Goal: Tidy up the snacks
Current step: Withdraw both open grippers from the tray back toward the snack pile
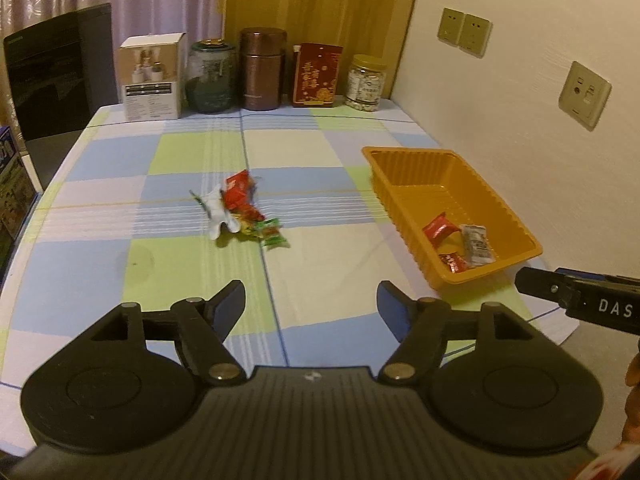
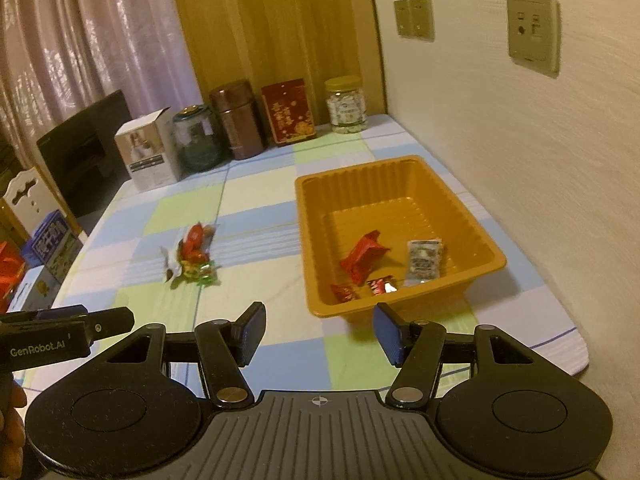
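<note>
Checked pastel cloth covers the bench [image 1: 328,216]; a cream wall with sockets runs along its right side, and jars and boxes line the far edge.

Your left claw [image 1: 311,304] hangs released, nothing between its blue pads. Your right claw [image 2: 320,330] is likewise released and empty.

Loose heap of wrapped snacks, red, white and green foil [image 1: 240,210], lies ahead of the left claw and slightly to its left, well apart. From the right claw it sits ahead and clearly off to the left. The heap's long axis runs roughly away from you, tilted a little.

Orange ribbed plastic tray [image 2: 312,248] sits just ahead of the right claw, already holding a few red packets and one silvery one.

Judgement: the left claw is nearer the heap and better lined up; reach with that one.
</note>
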Demonstrator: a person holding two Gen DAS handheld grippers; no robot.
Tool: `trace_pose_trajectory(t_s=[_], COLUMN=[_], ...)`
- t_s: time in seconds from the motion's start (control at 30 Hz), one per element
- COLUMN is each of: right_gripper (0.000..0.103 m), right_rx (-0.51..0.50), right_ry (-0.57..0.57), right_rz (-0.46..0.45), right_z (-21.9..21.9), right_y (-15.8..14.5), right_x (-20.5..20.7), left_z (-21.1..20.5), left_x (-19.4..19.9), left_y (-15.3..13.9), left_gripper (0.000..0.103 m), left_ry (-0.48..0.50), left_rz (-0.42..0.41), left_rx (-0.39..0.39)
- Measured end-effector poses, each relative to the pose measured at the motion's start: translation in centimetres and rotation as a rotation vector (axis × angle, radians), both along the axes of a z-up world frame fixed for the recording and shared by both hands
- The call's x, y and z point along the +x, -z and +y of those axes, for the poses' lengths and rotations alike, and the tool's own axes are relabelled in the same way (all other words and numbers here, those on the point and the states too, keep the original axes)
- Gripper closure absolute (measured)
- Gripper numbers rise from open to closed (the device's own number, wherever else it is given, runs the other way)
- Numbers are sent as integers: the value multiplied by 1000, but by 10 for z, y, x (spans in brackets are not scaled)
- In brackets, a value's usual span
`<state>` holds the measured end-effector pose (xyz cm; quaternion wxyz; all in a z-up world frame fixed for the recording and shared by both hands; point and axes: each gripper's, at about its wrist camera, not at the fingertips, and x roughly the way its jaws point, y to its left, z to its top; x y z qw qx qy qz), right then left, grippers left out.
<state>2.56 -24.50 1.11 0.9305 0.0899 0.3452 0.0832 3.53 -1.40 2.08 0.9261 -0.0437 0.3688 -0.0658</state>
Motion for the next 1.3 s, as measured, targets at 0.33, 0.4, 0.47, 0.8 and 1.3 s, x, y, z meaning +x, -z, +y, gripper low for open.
trace_pose_trajectory(t_s=[0.33, 0.4, 0.47, 0.8, 1.3], right_gripper=[43, 43, 43, 43, 43], right_rx=[-7, -8, -8, -7, -18], right_ry=[-31, -35, -41, -71, -151], right_rz=[4, 4, 5, 5, 18], right_z=[16, 19, 22, 39, 82], right_y=[3, 3, 3, 6, 28], right_x=[3, 3, 5, 13, 59], left_z=[29, 34, 39, 60, 91], left_x=[-4, -4, -4, 1, 33], left_y=[7, 8, 8, 12, 32], left_gripper=[31, 31, 31, 30, 30], left_ry=[-74, -86, -97, -141, -199], left_rz=[-1, 0, -2, 0, 28], left_rx=[15, 13, 12, 9, 20])
